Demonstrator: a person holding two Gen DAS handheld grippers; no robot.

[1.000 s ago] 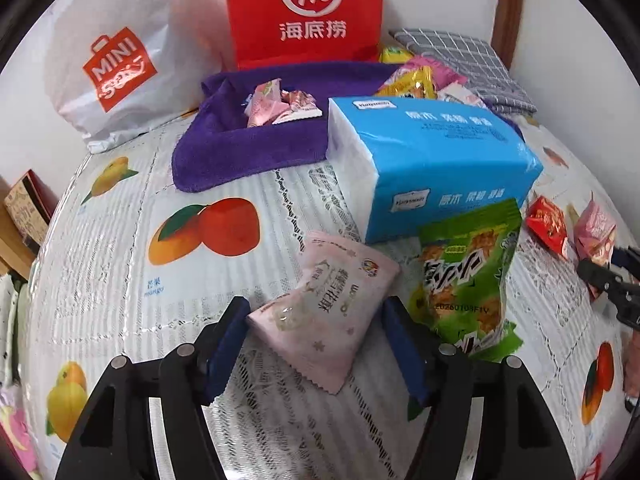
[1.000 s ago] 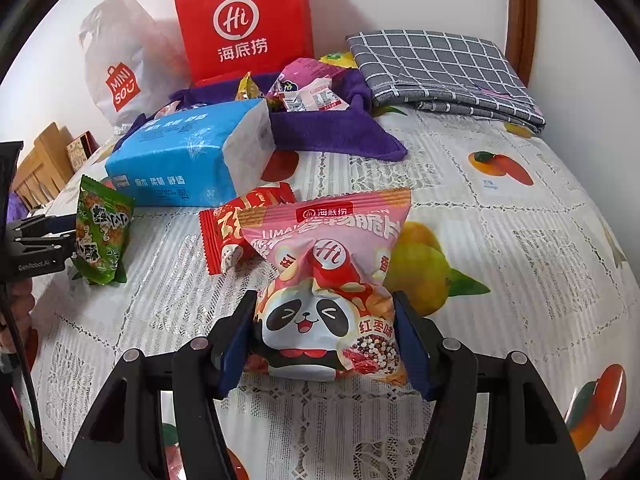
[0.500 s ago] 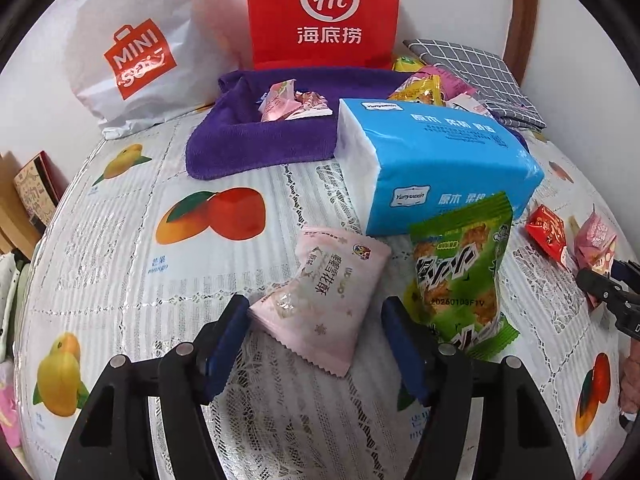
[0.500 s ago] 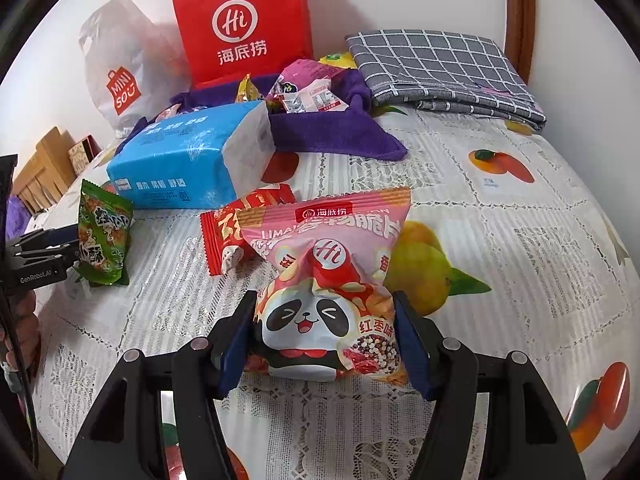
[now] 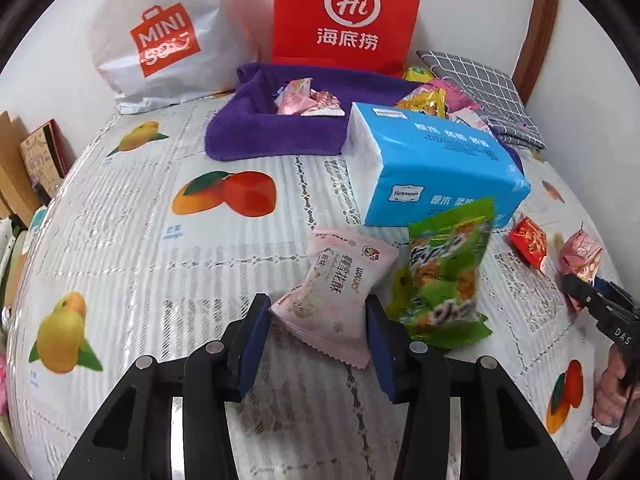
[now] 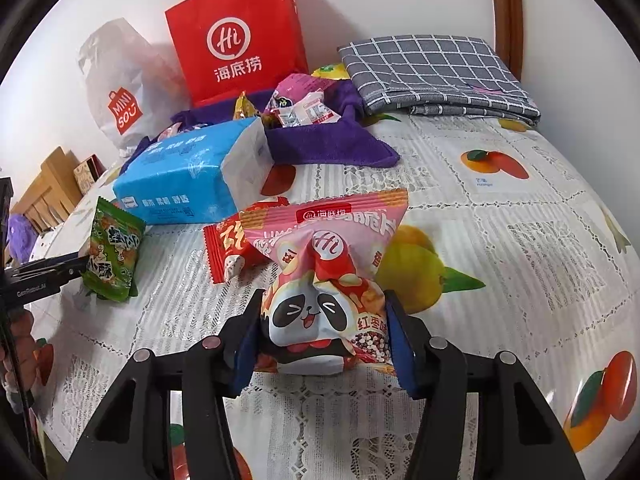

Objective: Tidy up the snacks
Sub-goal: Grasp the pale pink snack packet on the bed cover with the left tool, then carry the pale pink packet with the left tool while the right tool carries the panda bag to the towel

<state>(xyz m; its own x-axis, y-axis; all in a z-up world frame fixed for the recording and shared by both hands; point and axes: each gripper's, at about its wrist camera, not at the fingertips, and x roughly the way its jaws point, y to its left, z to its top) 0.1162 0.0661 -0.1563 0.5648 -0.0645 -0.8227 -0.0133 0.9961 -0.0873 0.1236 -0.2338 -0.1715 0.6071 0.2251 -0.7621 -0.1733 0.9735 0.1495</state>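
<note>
Left gripper [image 5: 318, 322] clamps pale pink packet [image 5: 334, 286], lower centre; right gripper [image 6: 322, 334] pinches panda snack bag [image 6: 326, 280]; green packet [image 5: 444, 276] beside, possibly touching.

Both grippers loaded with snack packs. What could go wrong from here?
1. The left gripper pinches only the lower end of the pale pink packet; it may slip out.
2. The green packet leans by that gripper and may get knocked.
3. The right gripper squeezes the puffy panda bag; contents may crush.
</note>
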